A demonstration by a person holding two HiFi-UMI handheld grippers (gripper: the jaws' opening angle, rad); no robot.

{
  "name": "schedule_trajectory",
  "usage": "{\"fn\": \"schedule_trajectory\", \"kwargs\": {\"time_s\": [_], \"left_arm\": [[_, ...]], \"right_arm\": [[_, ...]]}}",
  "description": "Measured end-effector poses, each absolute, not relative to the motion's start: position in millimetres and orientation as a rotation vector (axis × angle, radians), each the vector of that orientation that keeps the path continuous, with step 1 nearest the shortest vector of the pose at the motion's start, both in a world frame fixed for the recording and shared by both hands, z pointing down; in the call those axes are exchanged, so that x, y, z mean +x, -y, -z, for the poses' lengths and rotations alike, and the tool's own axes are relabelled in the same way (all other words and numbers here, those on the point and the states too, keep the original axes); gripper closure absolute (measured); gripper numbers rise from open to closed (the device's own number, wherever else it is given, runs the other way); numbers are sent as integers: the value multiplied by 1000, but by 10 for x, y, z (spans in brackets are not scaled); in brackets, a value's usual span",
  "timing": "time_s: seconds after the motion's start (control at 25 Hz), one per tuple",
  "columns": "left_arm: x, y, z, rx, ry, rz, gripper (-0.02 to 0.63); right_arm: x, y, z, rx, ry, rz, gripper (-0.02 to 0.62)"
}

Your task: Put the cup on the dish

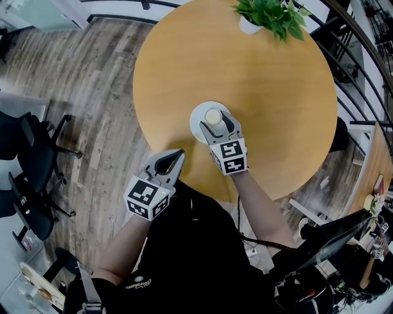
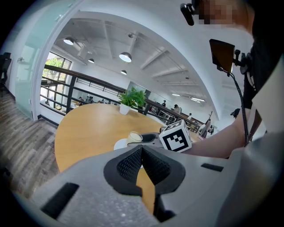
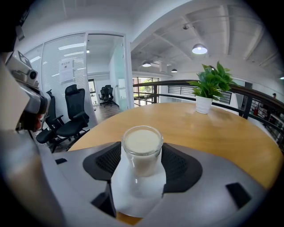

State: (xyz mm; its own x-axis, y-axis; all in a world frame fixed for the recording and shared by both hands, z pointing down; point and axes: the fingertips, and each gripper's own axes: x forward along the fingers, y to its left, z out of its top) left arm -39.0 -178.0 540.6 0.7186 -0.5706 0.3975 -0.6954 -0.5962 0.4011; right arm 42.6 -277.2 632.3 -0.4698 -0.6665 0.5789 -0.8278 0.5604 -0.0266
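A small glass cup [image 1: 213, 116] of milky white liquid stands upright on a white dish [image 1: 196, 124] near the middle of the round wooden table [image 1: 276, 92]. My right gripper [image 1: 217, 123] reaches in from the near side, and its jaws close against the sides of the cup [image 3: 142, 150] just above the dish [image 3: 137, 195]. My left gripper [image 1: 176, 157] hovers over the table's near edge, left of the dish, shut and empty. In the left gripper view the cup [image 2: 134, 137] and dish [image 2: 120, 144] show beyond the closed left gripper [image 2: 142, 153].
A potted green plant [image 1: 270, 15] stands at the table's far edge. Black office chairs [image 1: 31, 159] sit on the wood floor to the left. A dark railing [image 1: 362, 55] curves past the table on the right.
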Motion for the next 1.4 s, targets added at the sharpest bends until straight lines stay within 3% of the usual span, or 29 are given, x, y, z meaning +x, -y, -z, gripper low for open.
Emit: {"fn": "schedule_trajectory", "kwargs": {"time_s": [0.92,1.4], "left_arm": [[-211,1854,-5152,2456,945,-292,612],[-186,1877,-4696,2543,992,-233,612]], "right_arm": [[728,2453,-6089,1221,2273,-404,330],[731,2248,-5293,1315,2381,-384,467]]}}
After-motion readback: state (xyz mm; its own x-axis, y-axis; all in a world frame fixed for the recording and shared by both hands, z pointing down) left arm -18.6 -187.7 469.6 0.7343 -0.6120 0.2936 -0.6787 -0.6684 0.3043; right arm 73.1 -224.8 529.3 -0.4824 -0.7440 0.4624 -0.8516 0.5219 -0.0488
